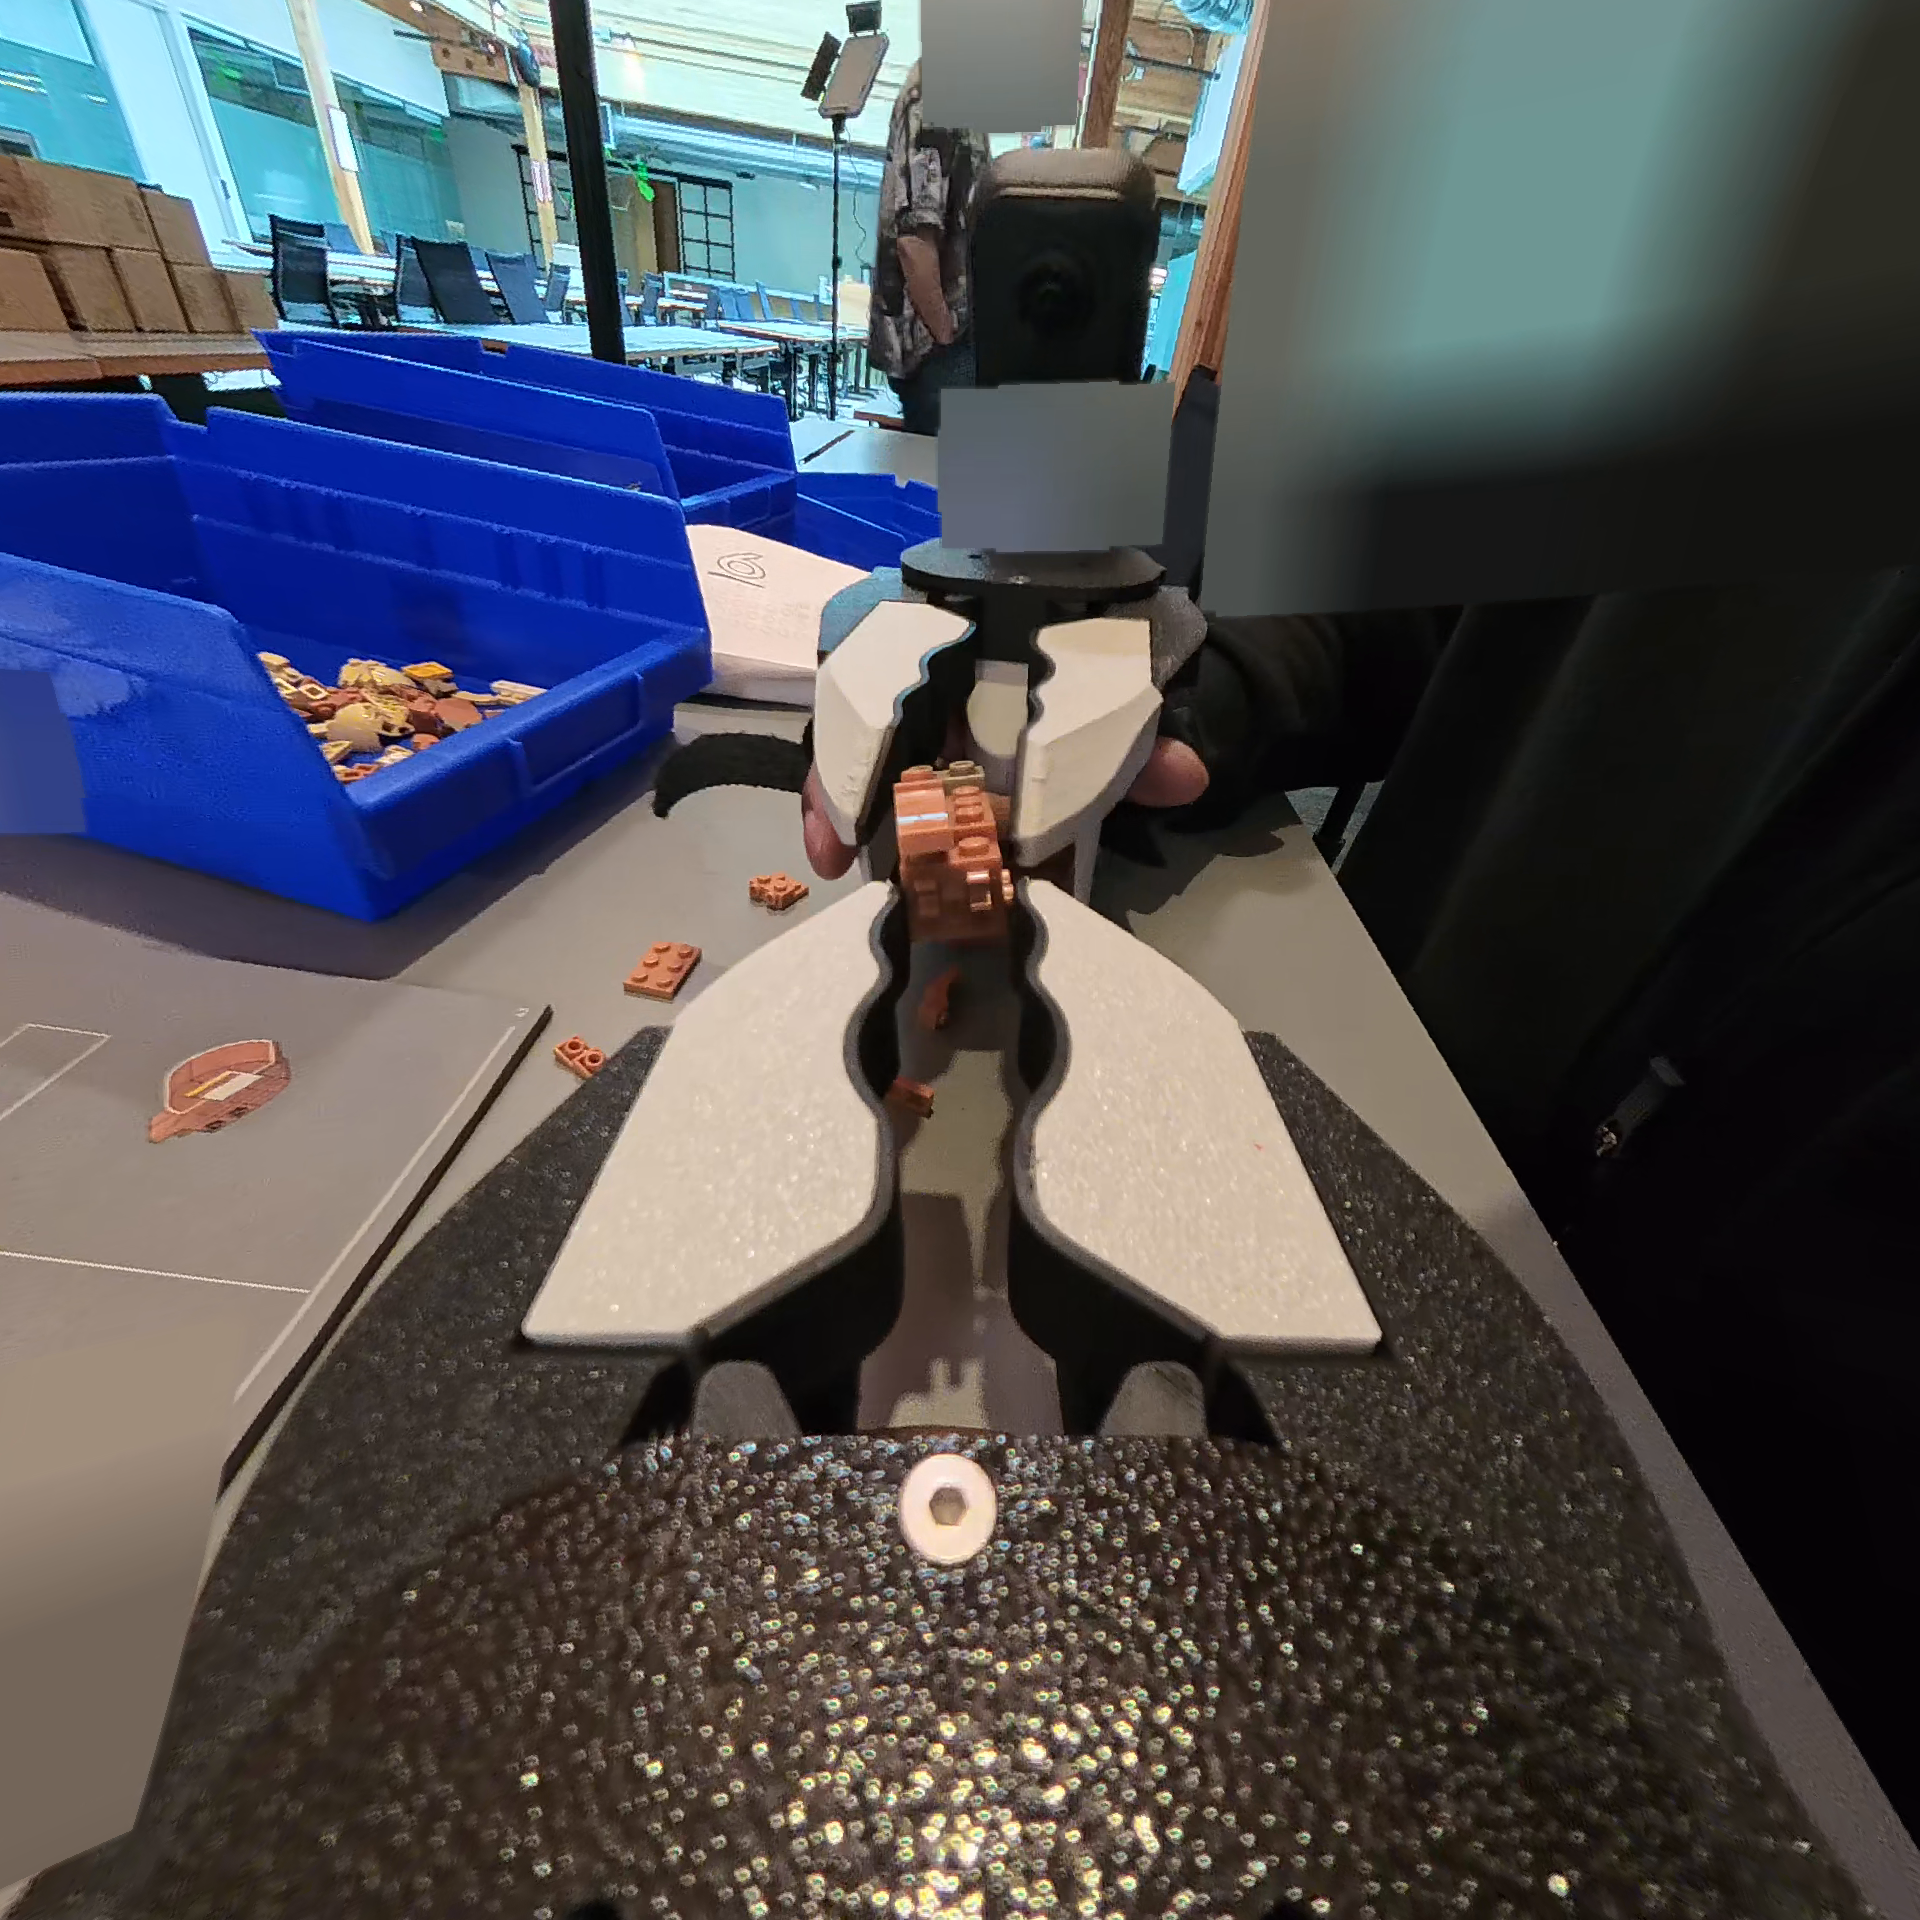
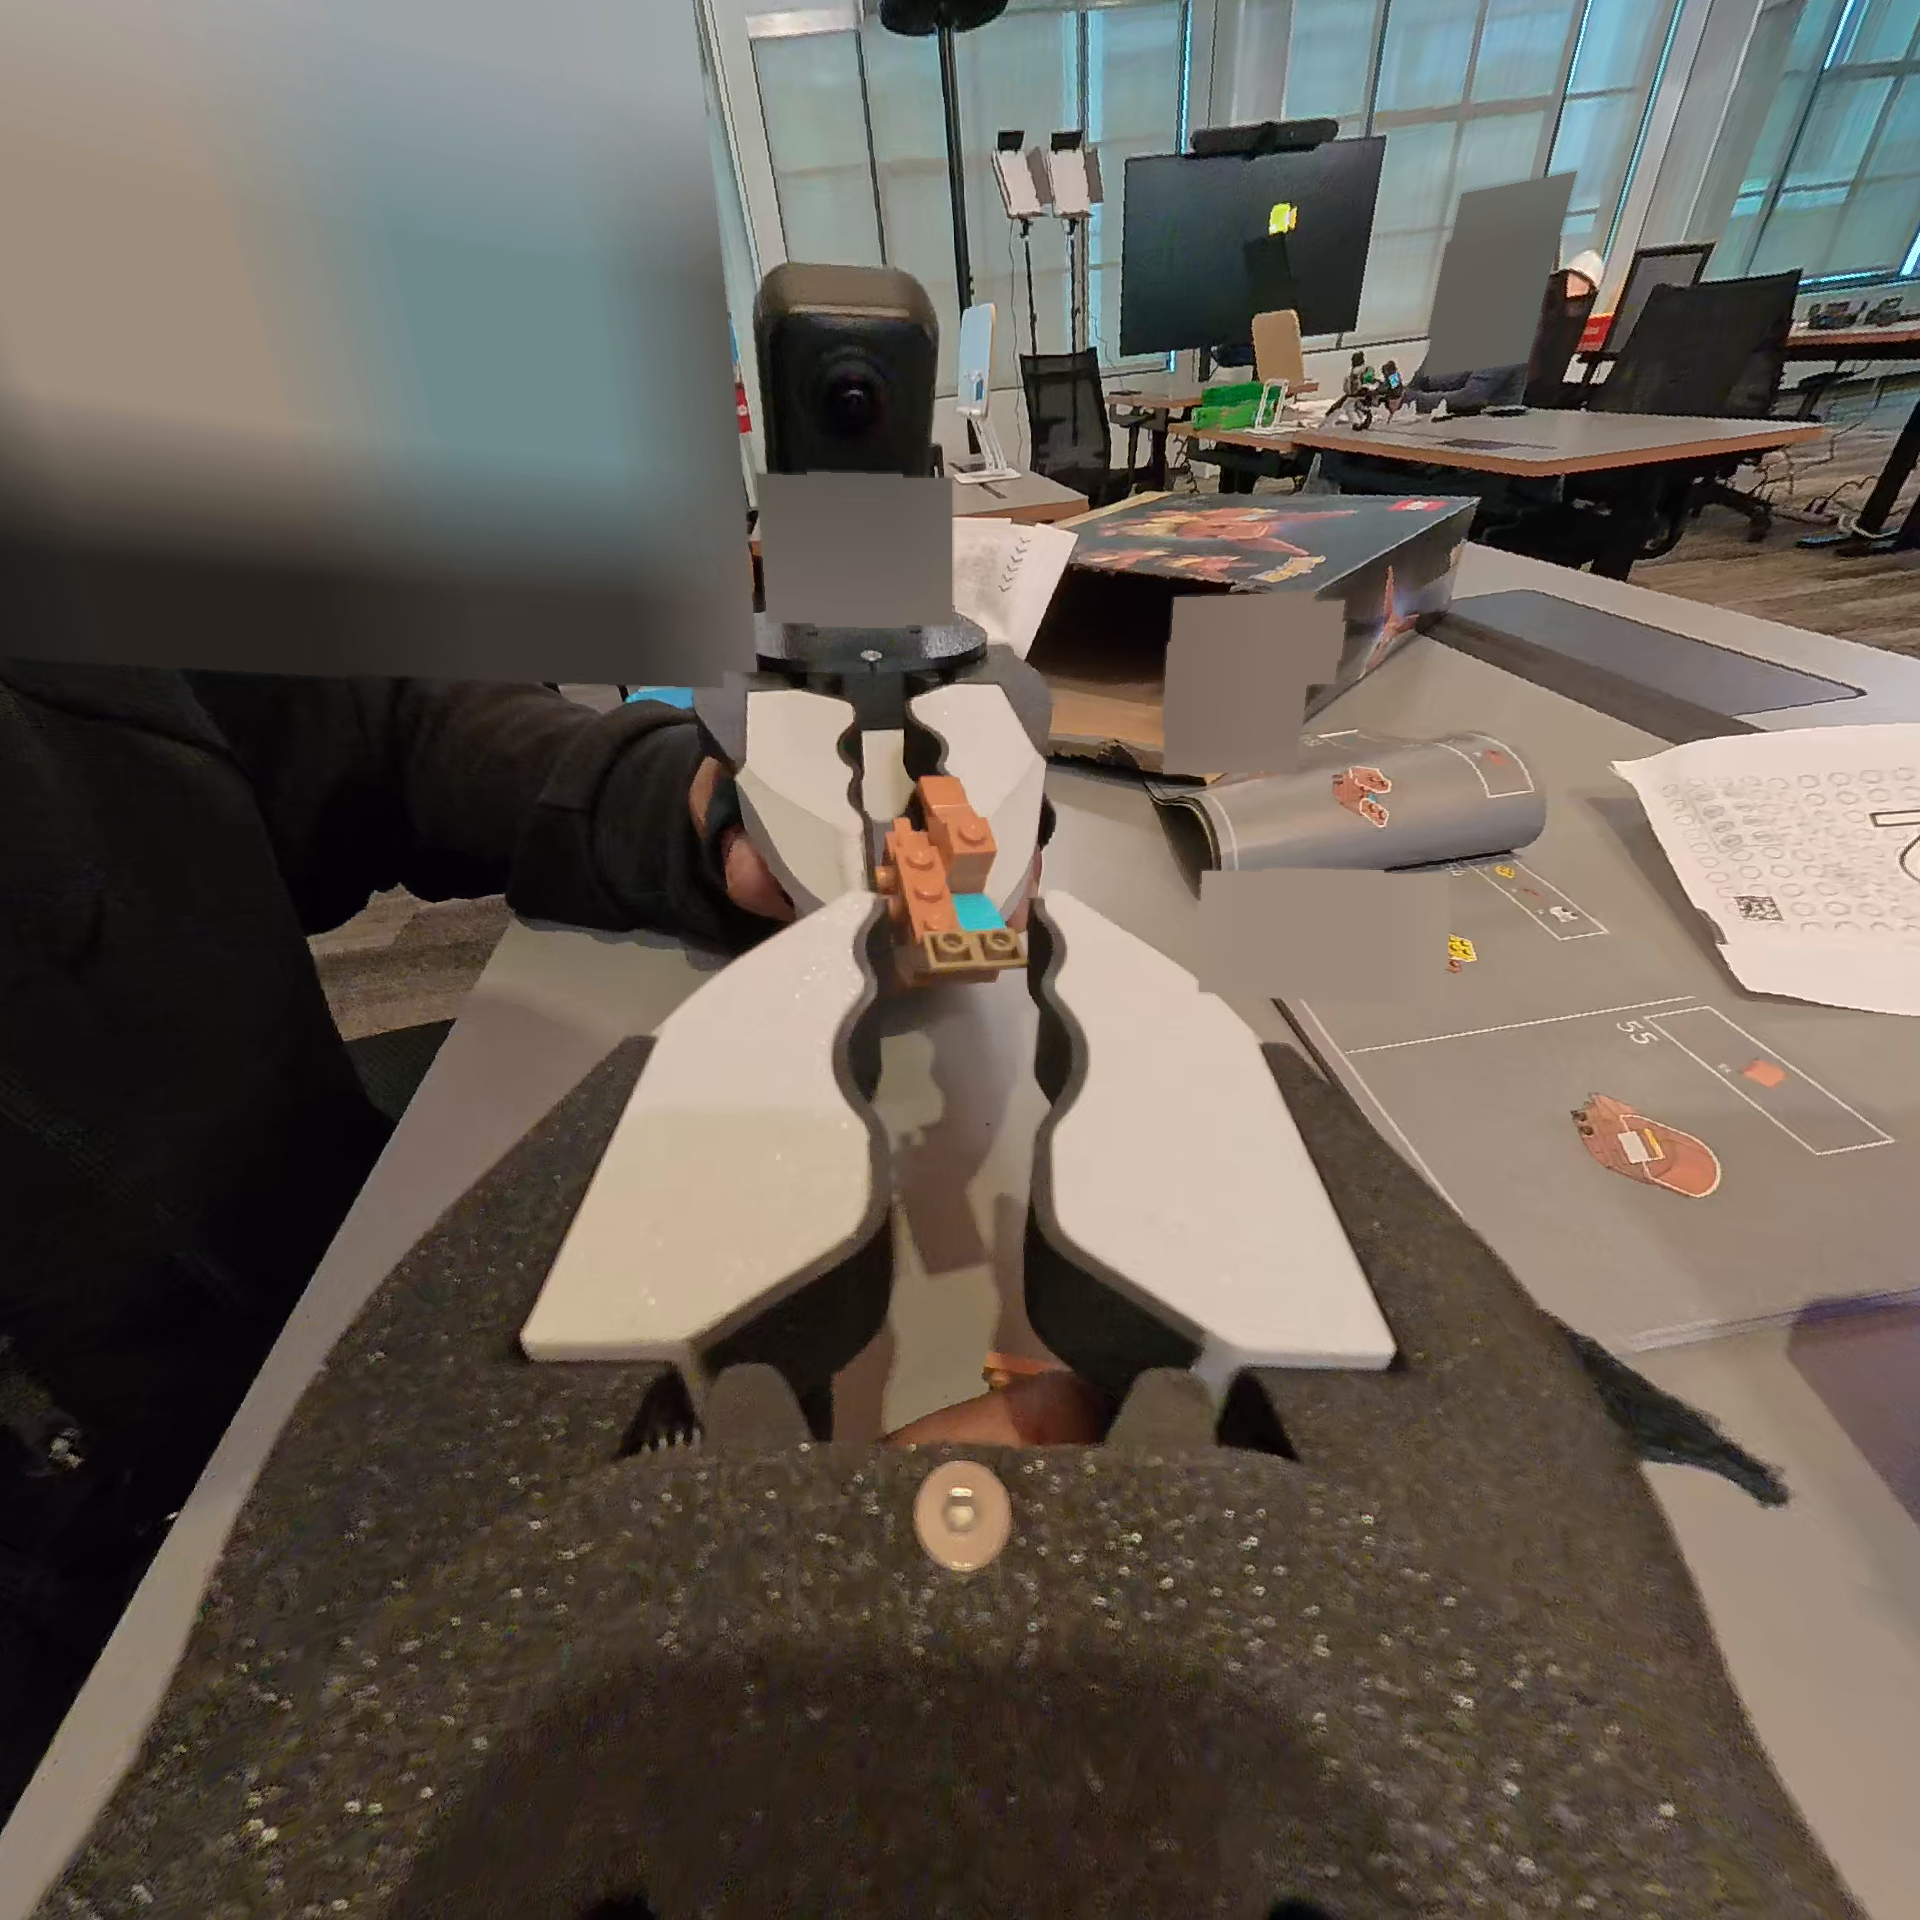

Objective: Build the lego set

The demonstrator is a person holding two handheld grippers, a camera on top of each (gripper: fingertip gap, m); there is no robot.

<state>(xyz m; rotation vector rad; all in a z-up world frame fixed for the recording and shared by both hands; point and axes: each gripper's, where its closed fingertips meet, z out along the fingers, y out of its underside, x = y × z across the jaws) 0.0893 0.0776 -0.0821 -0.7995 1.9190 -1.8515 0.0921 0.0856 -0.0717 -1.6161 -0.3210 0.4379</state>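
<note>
A: State of the left gripper [image 1: 954,909]?

B: Pinching the brown brick cluster [image 1: 951,847] at one end, fingertips narrowed onto its sides. Held in the air above the grey table [image 1: 1195,987], between both tools.

A: And the right gripper [image 2: 956,925]?

B: Facing the left one nose to nose, close together. Pinching the other end of the same cluster, at the tan plate and the turquoise tile. Cannot tell how firmly every pad bears on it.

A: Recommended handling for a two-ended hold?

B: Judged best: line up both tools on one axis. Squeeze evenly from each side. Apply pressure straight along the studs, never at an angle. Avoid twisting, as a small stacked cluster probably splits at its seams. Work low over the table, so that a dropped piece lands close.

A: Surroundings, near to far?

B: Open instruction booklet [image 1: 208,1143] at near left. Loose brown plate [image 1: 662,968] and smaller bits lying just left of the fingertips. Blue bin [image 1: 499,790] with mixed brown and tan pieces farther left. Printed cardboard box [image 2: 1247,540] lying at the far end.
</note>
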